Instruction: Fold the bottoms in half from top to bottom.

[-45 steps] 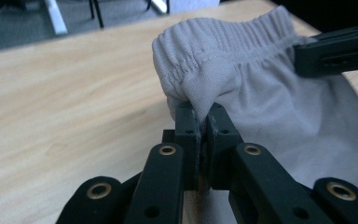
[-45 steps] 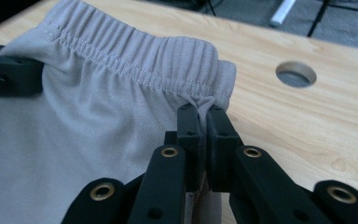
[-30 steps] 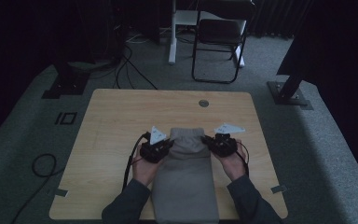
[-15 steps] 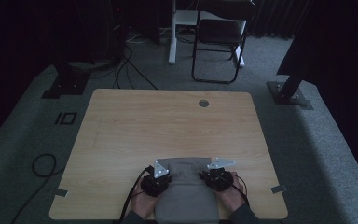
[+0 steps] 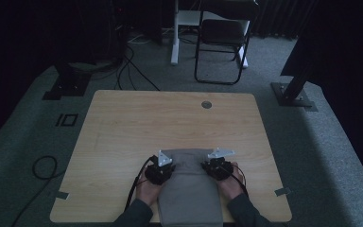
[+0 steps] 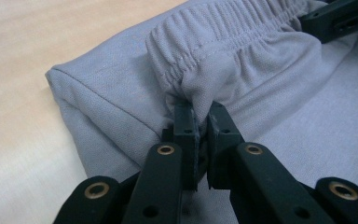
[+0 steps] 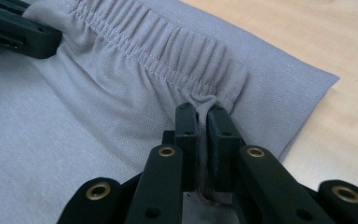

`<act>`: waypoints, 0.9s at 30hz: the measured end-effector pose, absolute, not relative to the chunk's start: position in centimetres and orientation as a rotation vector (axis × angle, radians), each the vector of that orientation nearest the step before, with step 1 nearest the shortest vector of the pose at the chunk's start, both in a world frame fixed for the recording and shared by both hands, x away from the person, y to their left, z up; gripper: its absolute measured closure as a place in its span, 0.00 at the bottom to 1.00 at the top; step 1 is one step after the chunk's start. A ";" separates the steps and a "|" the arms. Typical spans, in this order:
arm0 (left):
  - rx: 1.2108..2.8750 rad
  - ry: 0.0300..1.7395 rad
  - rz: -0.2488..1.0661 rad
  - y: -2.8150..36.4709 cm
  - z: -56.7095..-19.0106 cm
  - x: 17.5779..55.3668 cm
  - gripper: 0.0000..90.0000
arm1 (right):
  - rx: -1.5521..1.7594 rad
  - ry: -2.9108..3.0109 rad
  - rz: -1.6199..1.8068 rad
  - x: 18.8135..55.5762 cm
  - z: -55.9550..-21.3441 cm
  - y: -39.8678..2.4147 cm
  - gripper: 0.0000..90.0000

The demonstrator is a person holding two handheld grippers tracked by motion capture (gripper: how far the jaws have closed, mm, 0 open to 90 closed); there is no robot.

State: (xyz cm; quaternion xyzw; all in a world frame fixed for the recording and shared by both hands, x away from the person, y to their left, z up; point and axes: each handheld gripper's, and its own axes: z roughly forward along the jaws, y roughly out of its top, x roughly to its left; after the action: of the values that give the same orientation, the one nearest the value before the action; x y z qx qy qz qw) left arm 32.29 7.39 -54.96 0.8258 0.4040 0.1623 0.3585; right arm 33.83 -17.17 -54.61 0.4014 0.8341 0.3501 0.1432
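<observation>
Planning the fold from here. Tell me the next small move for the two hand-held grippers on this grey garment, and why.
Probably lower the waistband onto the layer beneath and then open. The left hand-held gripper and right hand-held gripper each pinch the elastic edge of the grey garment, which looks doubled over near the table edge, so the fold seems ready to set down.

No legible text or labels.
</observation>
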 end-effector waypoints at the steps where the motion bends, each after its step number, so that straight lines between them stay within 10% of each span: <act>1: 2.129 1.055 0.424 7.2 -54.9 33.2 0.95 | 1.164 2.400 1.001 34.3 -54.6 -17.1 0.94; 16: 2.070 1.203 0.452 6.7 -54.7 43.5 0.94 | 1.281 2.295 0.963 44.7 -54.5 -16.2 0.94; 27: 2.129 1.198 0.488 6.1 -53.9 43.7 0.95 | 1.236 2.309 0.909 45.4 -54.0 -15.7 0.95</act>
State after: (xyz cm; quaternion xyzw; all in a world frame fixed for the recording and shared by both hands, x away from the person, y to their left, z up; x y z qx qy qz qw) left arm 43.74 6.05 -53.85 0.8098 0.4557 0.1857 0.3196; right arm 45.38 -15.71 -53.97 0.4382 0.8187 0.3223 0.1836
